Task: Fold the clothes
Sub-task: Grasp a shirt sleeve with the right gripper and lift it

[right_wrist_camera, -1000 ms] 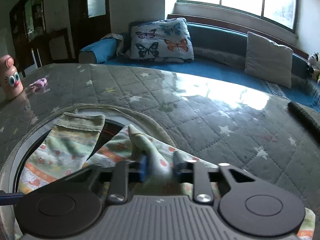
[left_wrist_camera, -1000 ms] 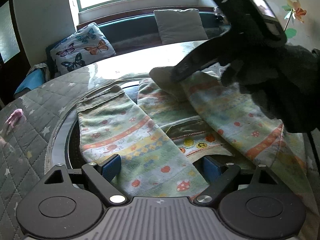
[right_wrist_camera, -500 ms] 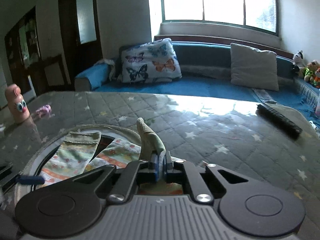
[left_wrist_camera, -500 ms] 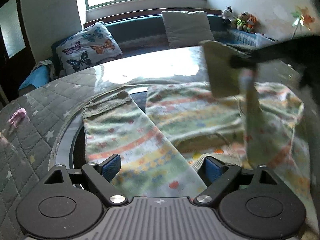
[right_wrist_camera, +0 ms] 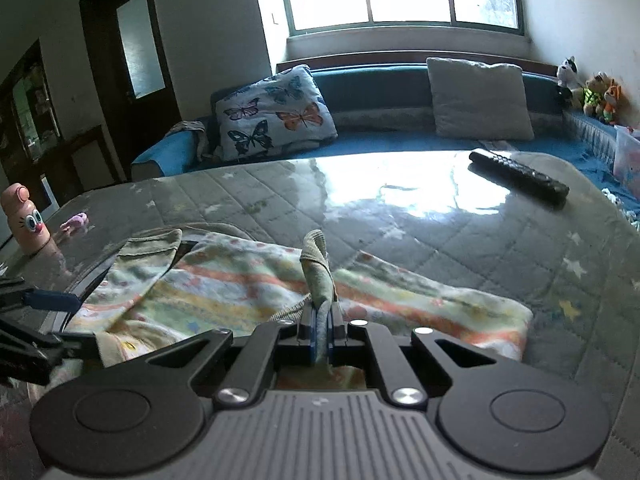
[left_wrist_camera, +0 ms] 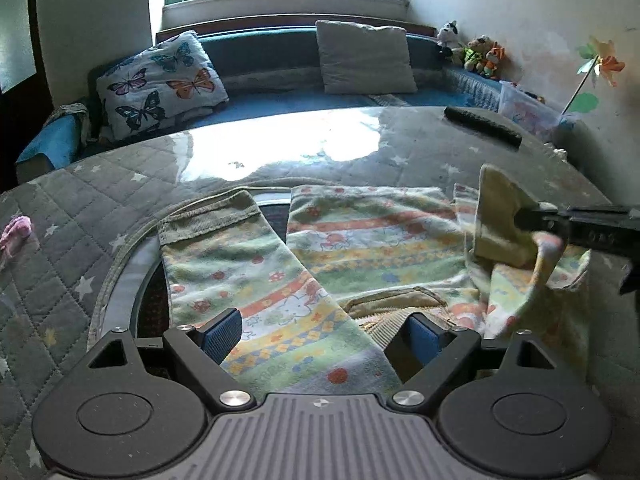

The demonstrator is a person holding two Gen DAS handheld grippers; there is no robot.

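Right gripper [right_wrist_camera: 320,338] pinched sleeve cuff [right_wrist_camera: 317,268], pads pressed tight on it, cuff lifted off shirt [right_wrist_camera: 256,288]. Left gripper [left_wrist_camera: 322,334] spread wide, nothing between pads, hung over other sleeve [left_wrist_camera: 240,280]. Shirt lay flat on quilted table [left_wrist_camera: 300,152]. Remote [right_wrist_camera: 518,178] at 1 o'clock, well apart. Butterfly pillow [right_wrist_camera: 274,114] at 11 o'clock, on couch.
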